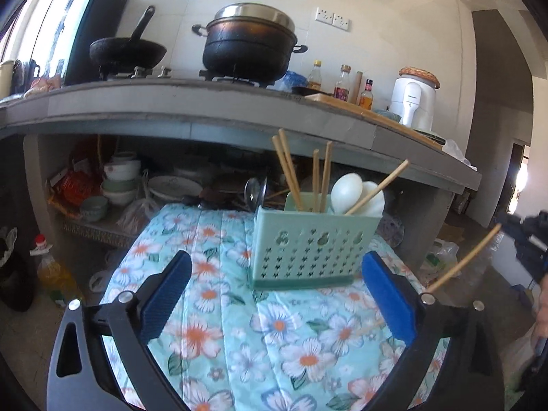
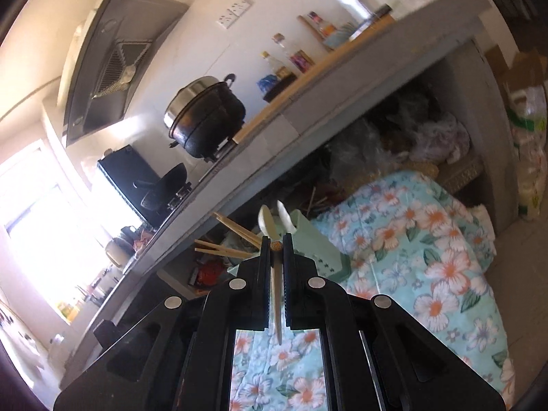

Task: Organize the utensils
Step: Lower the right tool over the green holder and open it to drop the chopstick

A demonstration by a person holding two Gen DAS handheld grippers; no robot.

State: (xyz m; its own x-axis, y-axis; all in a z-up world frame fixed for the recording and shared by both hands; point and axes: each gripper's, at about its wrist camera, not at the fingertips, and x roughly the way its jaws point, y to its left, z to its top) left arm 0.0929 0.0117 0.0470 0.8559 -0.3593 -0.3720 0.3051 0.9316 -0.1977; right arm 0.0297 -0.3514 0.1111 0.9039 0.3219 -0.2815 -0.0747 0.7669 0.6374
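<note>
A mint-green perforated utensil holder (image 1: pixel 313 251) stands on the floral cloth (image 1: pixel 274 335). It holds several wooden chopsticks (image 1: pixel 289 171) and white spoons (image 1: pixel 346 188). My left gripper (image 1: pixel 275 274) is open and empty, its blue pads on either side of the holder and a little in front of it. My right gripper (image 2: pixel 276 250) is shut on one wooden chopstick (image 2: pixel 276 294), held above and to the right of the holder (image 2: pixel 325 250). That chopstick also shows in the left wrist view (image 1: pixel 464 260), slanting at the right edge.
A grey concrete counter (image 1: pixel 205 106) runs behind, with a black wok (image 1: pixel 128 51), a large pot (image 1: pixel 248 44), bottles (image 1: pixel 342 84) and a white appliance (image 1: pixel 414 101). Bowls and plates (image 1: pixel 120 185) fill the shelf under it. An oil bottle (image 1: pixel 54 270) stands on the floor at left.
</note>
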